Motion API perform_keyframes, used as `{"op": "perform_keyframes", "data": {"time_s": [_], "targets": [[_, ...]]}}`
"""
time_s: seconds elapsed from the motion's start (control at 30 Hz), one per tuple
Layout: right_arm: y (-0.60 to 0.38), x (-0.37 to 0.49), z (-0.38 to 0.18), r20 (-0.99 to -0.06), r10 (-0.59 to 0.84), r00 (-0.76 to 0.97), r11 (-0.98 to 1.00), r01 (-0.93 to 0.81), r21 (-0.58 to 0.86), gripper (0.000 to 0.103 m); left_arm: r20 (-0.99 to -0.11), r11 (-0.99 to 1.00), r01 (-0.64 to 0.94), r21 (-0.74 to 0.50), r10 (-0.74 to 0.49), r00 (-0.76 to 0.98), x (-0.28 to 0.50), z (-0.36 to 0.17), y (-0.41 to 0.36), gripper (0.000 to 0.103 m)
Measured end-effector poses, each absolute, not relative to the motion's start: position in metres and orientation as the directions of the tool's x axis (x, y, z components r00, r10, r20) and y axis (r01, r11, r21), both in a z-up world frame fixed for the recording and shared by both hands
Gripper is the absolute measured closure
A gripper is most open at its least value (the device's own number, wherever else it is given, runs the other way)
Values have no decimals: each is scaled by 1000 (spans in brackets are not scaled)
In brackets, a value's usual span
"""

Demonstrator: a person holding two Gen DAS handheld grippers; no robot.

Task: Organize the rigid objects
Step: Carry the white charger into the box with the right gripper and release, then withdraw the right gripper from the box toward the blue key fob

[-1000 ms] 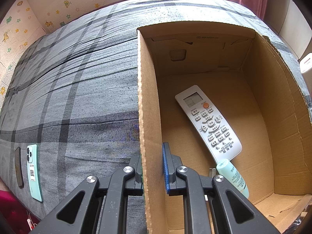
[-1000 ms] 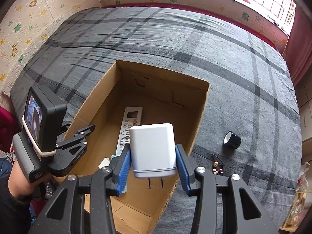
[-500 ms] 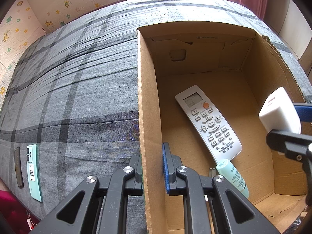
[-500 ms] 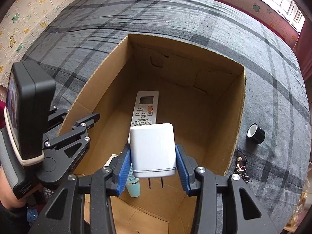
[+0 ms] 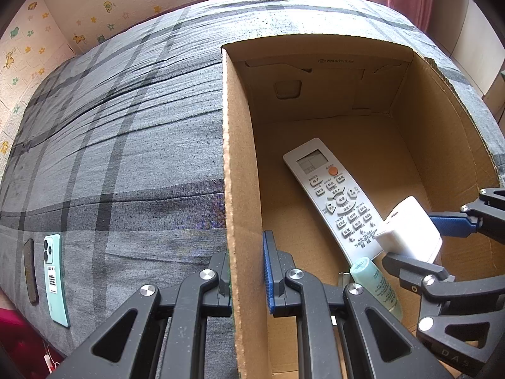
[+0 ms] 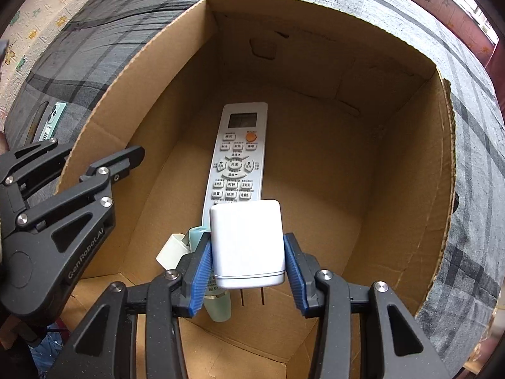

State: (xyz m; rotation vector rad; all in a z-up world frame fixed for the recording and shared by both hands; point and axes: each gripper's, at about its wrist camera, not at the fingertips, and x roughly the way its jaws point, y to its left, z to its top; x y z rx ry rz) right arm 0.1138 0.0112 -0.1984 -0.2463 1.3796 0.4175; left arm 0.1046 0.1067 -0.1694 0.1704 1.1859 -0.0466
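An open cardboard box (image 5: 315, 44) stands on a grey plaid bed. A white remote (image 5: 331, 195) and a teal tube (image 5: 375, 284) lie on its floor. My left gripper (image 5: 247, 252) is shut on the box's left wall, one finger inside and one outside. My right gripper (image 6: 246, 252) is shut on a white plug charger (image 6: 246, 227), prongs pointing toward me. It hangs inside the box, just above the near end of the remote (image 6: 238, 154) and the tube (image 6: 217, 306). The left wrist view shows the charger (image 5: 407, 227) low at the right.
A teal phone (image 5: 55, 281) and a dark flat thing (image 5: 30, 271) lie on the bed, left of the box near the edge. A small white piece (image 6: 172, 251) lies beside the tube. The right half of the box floor (image 6: 331, 189) is bare cardboard.
My right gripper has come down from above the box into it, carrying the charger, and has entered the left wrist view from the right. The left gripper has kept still on the wall.
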Motion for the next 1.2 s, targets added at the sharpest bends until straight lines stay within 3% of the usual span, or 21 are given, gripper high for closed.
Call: {"op": "perform_keyframes", "data": {"time_s": [0.57,0.73,0.97,1.13,1.2], "targets": [[14,115,-211,-982,153,114,901,-423,91,55,-924,986,127,111,55,378,104,-168,107,88],[12,111,-198,-974,173,146,895,-436,93,50,-924,985,127,114,58,379,105,-169,107,88],[14,100,-185,-966,168,195,889,-453,63,32,-924,985,126,114,59,379,104,-169,107,88],[13,89,-169,-959,156,238,893,-448,34,30,-925,987,121,103,51,378,104,-169,109,88],[9,93,-163,-954,150,259,893,-450,18,25,-924,986,124,111,57,378,104,-169,108,88]]}}
